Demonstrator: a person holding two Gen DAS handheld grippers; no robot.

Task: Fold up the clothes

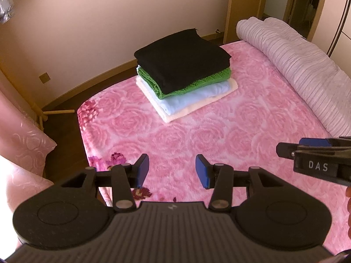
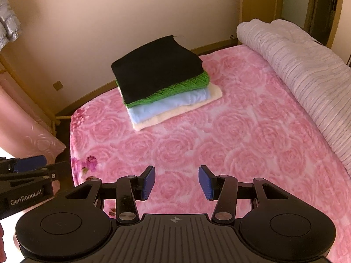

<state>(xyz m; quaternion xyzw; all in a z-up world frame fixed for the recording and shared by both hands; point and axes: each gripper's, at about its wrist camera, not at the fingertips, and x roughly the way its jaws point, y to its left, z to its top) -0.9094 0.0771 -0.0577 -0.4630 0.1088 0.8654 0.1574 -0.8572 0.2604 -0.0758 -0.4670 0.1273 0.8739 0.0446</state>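
Observation:
A stack of folded clothes (image 1: pixel 182 70) (image 2: pixel 162 81) lies on the pink rose-patterned bedspread (image 1: pixel 197 135) (image 2: pixel 219 131), toward the bed's far side. From the top it is black, green knit, pale blue and cream. My left gripper (image 1: pixel 172 171) hovers open over the near part of the bed with nothing between its blue pads. My right gripper (image 2: pixel 176 183) is open and empty too, well short of the stack. Each gripper shows at the edge of the other's view: the right gripper (image 1: pixel 307 149), the left gripper (image 2: pixel 33 166).
A rolled lilac striped quilt (image 1: pixel 296 70) (image 2: pixel 296 70) runs along the bed's right side. The bed's left edge drops to a dark floor (image 1: pixel 63 153), with a pink curtain (image 1: pixel 19 135) and a wooden stand (image 1: pixel 57 111) there. A beige wall stands behind.

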